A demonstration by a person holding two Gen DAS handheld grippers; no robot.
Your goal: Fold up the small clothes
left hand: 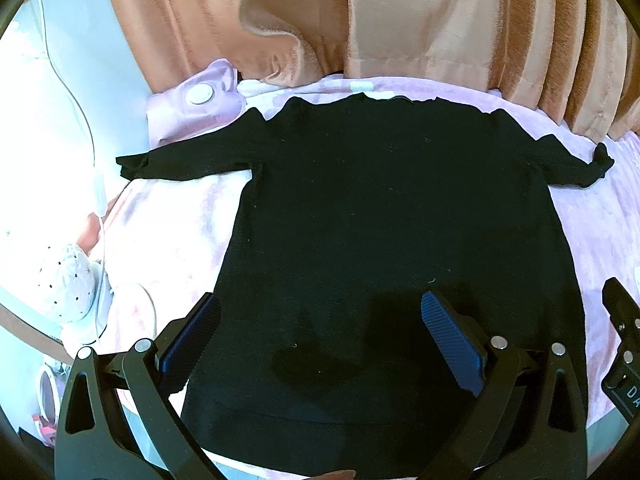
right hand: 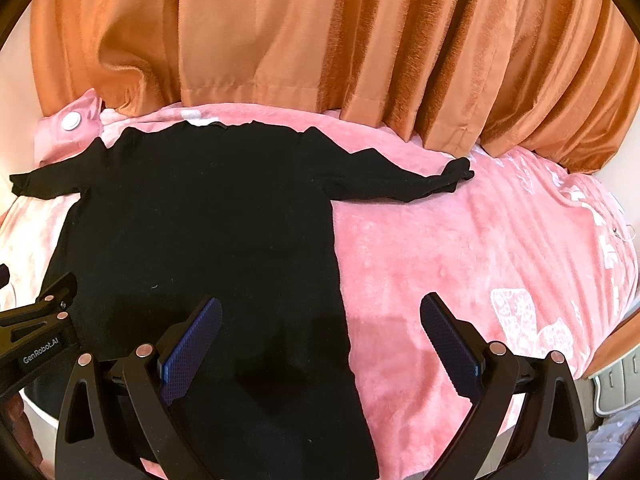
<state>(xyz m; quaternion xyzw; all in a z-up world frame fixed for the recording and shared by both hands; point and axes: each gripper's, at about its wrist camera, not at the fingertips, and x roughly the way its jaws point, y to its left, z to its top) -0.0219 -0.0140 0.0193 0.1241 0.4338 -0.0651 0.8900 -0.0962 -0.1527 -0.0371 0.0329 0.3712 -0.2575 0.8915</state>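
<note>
A black long-sleeved top [left hand: 360,216] lies flat on a pink blanket [left hand: 592,216], neckline far, hem near, both sleeves spread out sideways. My left gripper [left hand: 320,308] hangs open over the lower left part of the top, nothing between its blue pads [left hand: 452,344]. In the right wrist view the same top [right hand: 200,220] fills the left half. My right gripper [right hand: 320,312] is open above the top's lower right side edge, its left pad [right hand: 192,344] over the cloth and its right pad [right hand: 452,344] over the blanket [right hand: 460,248]. Each gripper shows at the edge of the other's view.
Orange curtains [right hand: 320,40] hang along the far edge of the bed. A pink pouch with a white cap [left hand: 200,94] lies by the top's left shoulder. White and spotted items [left hand: 68,280] and a cord sit off the bed's left side.
</note>
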